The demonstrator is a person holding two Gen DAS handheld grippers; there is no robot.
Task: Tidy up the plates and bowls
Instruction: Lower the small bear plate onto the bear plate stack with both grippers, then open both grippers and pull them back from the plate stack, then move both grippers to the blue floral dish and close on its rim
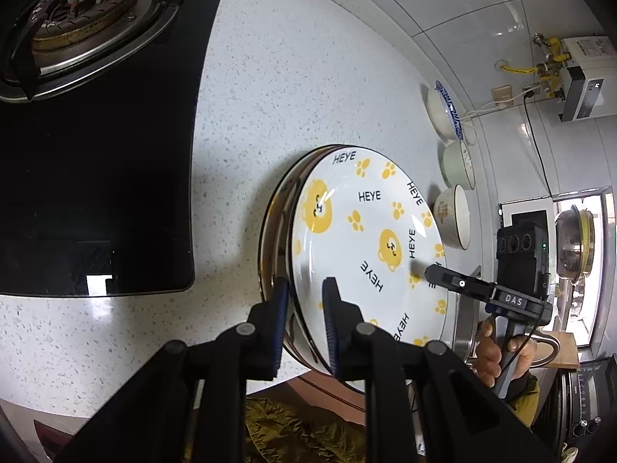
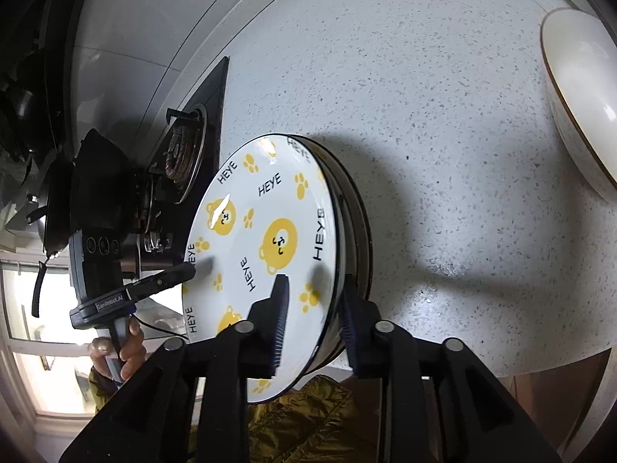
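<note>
A white plate with yellow bears and "HEYE" lettering (image 1: pixel 366 239) tops a short stack of plates (image 1: pixel 275 227) on the speckled counter. My left gripper (image 1: pixel 306 301) is shut on the top plate's near rim, one finger above and one below. My right gripper (image 2: pixel 314 301) is shut on the opposite rim of the same plate (image 2: pixel 262 239). Each gripper shows in the other's view: the right gripper in the left wrist view (image 1: pixel 435 272), the left gripper in the right wrist view (image 2: pixel 189 268). Three bowls (image 1: pixel 455 216) stand in a row near the wall.
A black gas hob with a burner (image 1: pixel 85 4) lies beside the stack. A large white bowl (image 2: pixel 578 92) sits on the counter (image 2: pixel 443 135) in the right wrist view. A sink edge and a steel pot (image 1: pixel 574 243) lie beyond the plates. The counter's front edge is close below the stack.
</note>
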